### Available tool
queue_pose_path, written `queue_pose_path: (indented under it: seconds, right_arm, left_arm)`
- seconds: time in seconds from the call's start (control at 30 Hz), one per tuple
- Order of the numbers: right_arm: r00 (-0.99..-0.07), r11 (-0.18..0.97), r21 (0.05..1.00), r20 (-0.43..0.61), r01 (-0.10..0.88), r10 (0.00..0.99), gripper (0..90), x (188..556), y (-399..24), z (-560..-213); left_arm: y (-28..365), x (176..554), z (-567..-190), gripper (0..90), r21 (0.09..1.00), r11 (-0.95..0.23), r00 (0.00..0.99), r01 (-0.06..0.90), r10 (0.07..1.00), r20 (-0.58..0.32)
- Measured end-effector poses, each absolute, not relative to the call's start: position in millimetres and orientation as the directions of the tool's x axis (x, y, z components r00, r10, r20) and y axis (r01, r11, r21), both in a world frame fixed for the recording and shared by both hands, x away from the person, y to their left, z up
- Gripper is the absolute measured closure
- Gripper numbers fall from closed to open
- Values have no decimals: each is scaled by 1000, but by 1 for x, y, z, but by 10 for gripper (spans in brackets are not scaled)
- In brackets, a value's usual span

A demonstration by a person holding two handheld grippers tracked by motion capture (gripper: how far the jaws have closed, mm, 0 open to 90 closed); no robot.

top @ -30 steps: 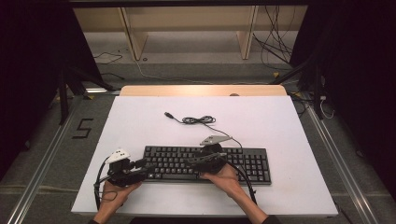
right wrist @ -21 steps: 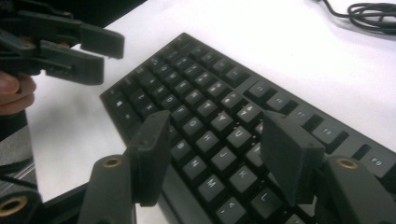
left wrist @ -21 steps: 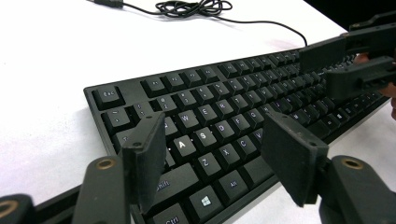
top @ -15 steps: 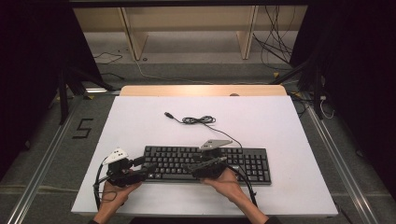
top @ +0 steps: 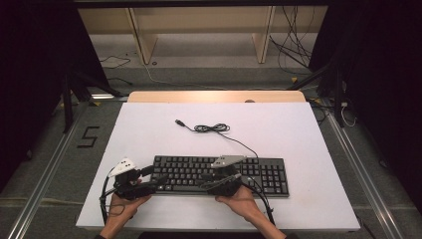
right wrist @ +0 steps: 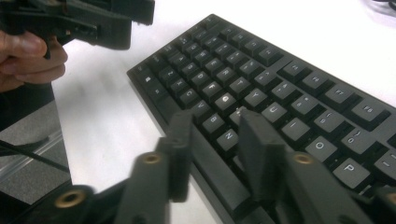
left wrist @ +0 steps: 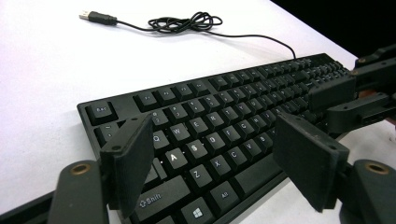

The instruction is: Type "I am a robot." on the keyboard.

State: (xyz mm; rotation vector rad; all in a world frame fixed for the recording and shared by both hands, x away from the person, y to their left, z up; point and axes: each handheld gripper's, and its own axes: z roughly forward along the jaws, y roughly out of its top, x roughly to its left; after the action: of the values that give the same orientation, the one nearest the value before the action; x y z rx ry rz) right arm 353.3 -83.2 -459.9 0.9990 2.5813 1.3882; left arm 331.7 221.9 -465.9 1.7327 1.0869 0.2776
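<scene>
My left gripper [left wrist: 212, 161] has just opened wide over the keyboard [top: 259, 172]'s left end; my right gripper [right wrist: 215, 149] has just narrowed above its front edge, gripping nothing.

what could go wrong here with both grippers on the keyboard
The right gripper, jaws just closing, straddles the front edge of the keyboard; it may press keys or slip off. The left gripper hangs open over the left-hand keys, so a lift might tilt the board. The loose cable could drag or snag.
</scene>
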Motion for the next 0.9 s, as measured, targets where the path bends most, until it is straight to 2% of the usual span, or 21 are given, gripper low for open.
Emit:
queue_pose_path:
  seconds: [0.27, 0.37, 0.9]
  right_arm:
    - [-802, 429, 745, 234, 511, 549, 853, 350, -80, -466]
    - [-802, 437, 740, 228, 512, 553, 883, 350, -79, -468]
    - [-798, 475, 709, 206, 521, 567, 900, 351, -75, -479]
  left_arm:
    - [221, 331, -466, 288, 849, -72, 573, 524, 767, -289]
    - [221, 331, -466, 288, 849, -72, 573, 523, 768, -287]
    - [220, 331, -467, 289, 850, -79, 577, 520, 767, -282]
